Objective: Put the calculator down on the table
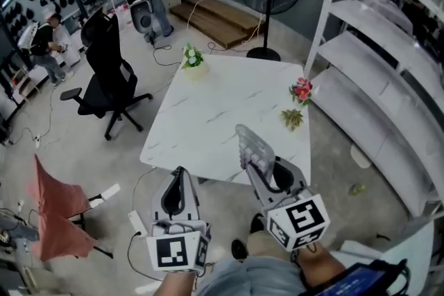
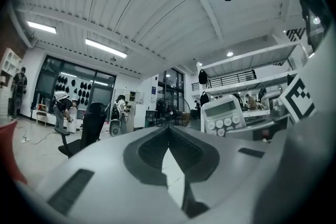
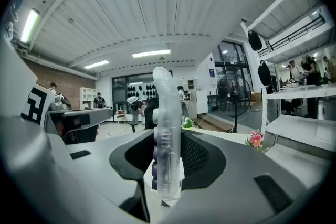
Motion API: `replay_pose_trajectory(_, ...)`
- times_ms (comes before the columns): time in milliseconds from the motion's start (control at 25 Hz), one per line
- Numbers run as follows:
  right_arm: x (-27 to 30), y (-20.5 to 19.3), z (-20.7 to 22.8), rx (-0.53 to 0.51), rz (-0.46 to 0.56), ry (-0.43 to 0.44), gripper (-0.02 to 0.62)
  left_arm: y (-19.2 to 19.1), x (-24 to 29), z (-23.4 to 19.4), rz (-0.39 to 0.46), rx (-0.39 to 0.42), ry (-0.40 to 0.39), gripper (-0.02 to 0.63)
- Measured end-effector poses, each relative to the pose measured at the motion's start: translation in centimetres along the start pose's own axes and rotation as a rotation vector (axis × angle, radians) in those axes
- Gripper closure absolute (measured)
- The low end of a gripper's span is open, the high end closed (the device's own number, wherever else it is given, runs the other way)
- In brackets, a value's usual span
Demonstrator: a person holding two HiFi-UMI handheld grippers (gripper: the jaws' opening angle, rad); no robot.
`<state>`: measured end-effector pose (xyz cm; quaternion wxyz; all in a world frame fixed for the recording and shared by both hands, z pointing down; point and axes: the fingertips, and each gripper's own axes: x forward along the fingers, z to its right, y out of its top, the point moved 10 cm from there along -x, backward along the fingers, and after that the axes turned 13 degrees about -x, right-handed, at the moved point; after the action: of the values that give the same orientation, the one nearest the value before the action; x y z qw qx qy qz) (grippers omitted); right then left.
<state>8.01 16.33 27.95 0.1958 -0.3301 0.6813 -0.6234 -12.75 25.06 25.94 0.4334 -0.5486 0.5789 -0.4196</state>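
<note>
Calculator (image 1: 253, 145) pinched upright in right hand-held gripper (image 1: 255, 164), over table (image 1: 208, 100) edge; left hand-held gripper (image 1: 179, 173) pressed together, empty.

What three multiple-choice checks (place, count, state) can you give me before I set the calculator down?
1. Where is the calculator? A on the table; B in the left gripper; C in the right gripper.
2. How many small plants stand on the table? A one; B three; C five.
3. How are the left gripper's jaws? A together, empty; B on the calculator; C around a plant.
Answers: 1 C, it stands edge-on between those jaws. 2 B, white flowers, pink flowers, a green sprig. 3 A, the tips meet with nothing between.
</note>
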Motion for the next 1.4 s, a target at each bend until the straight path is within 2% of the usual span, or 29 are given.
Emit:
replay_pose_trajectory(400,8.0,-2.6,4.2,0.050,-0.057,-0.018,0.449,-2.8,9.4,-3.1,-0.084,0.026,-0.017,0.598)
replay_pose_trajectory(600,13.9,-3.4,8.0,0.094,-0.065,-0.027,0.449,-2.6,16.2,-4.5,-0.103,0.058,-0.017,0.598)
replay_pose_trajectory(880,20.8,-1.8,12.3,0.129,-0.036,-0.032,0.449,-0.2,24.4,-5.6,-0.097,0.110,-0.010,0.598)
replay_pose_trajectory(1120,24.1,0.4,14.8,0.109,0.012,-0.045,0.449,1.6,28.1,-5.8,-0.035,0.134,-0.048,0.598)
replay_pose_trajectory(1280,26.0,0.8,15.3,0.101,0.009,-0.047,0.449,1.6,29.7,-7.0,-0.062,0.142,-0.016,0.598)
replay_pose_trajectory(1400,27.7,0.2,15.3,0.096,-0.022,-0.052,0.449,1.0,31.0,-8.3,-0.082,0.137,-0.019,0.598)
